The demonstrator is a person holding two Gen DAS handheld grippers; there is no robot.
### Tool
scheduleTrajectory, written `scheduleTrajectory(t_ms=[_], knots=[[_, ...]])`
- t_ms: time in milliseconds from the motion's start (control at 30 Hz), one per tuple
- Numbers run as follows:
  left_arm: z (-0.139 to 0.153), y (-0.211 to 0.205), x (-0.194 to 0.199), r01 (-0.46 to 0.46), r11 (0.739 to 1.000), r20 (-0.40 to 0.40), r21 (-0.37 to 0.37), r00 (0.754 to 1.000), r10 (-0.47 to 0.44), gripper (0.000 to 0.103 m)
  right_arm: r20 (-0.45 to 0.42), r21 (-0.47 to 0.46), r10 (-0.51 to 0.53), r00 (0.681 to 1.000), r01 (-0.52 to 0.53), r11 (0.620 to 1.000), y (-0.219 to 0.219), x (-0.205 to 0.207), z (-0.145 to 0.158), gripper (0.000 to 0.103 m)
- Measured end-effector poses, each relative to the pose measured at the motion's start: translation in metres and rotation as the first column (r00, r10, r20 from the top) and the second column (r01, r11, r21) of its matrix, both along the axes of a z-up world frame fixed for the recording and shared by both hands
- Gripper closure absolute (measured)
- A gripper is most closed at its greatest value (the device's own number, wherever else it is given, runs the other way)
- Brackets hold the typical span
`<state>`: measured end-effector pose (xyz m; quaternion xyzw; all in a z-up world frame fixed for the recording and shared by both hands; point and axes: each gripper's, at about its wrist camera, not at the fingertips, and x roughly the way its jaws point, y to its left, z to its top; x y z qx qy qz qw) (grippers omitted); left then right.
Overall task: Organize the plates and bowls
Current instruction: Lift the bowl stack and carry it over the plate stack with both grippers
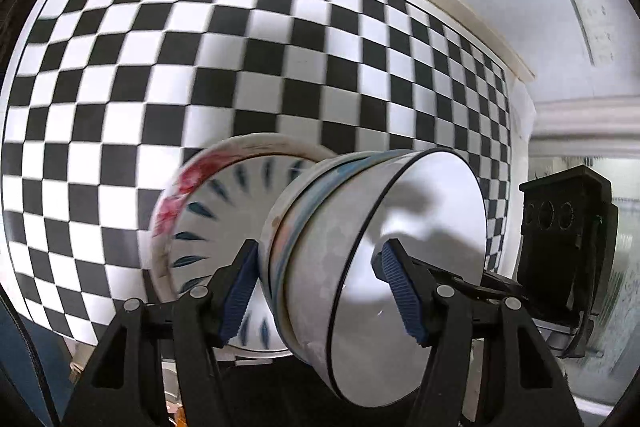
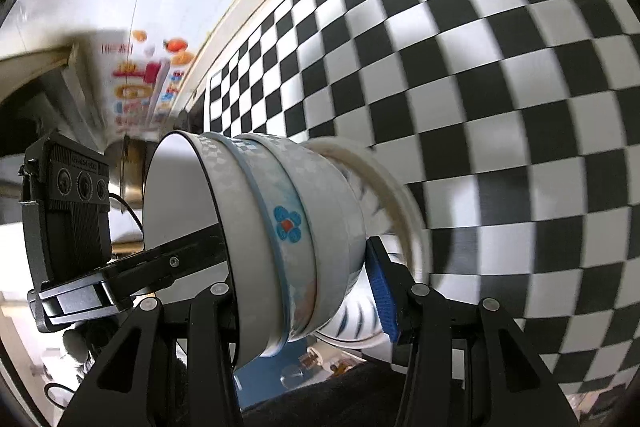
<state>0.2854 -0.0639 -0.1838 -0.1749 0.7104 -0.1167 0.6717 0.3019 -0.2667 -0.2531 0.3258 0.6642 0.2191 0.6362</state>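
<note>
Bowls, nested, sit over the checkered table; I've got my left gripper and right gripper both clamping the stack's walls, so lower evenly.

Black-and-white checkered tablecloth; white black-rimmed bowl, blue-flower banded bowl; red-floral rimmed plate, blue gripper pads

Nothing can be read with certainty. In the right wrist view a colourful printed sheet in the background carries red characters near its top and small blocks of print beside food pictures, all too blurred to make out. The black camera block of the other gripper bears a short raised word along its top edge, too small to decipher.
</note>
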Motion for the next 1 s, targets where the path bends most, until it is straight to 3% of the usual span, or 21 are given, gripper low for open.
scheduleTrajectory(t_ms=[333,1000], knots=[[-0.026,0.028,-0.012,-0.057,0.998,-0.037,0.006,0.998,0.057,0.044,-0.027,-0.017,0.086,0.996,-0.086,0.996,0.045,0.006,-0.03,0.054],[-0.048,0.035,-0.019,-0.076,0.997,-0.051,0.005,0.996,0.076,0.044,-0.035,-0.056,0.126,0.991,-0.128,0.99,0.044,0.002,-0.049,0.054]])
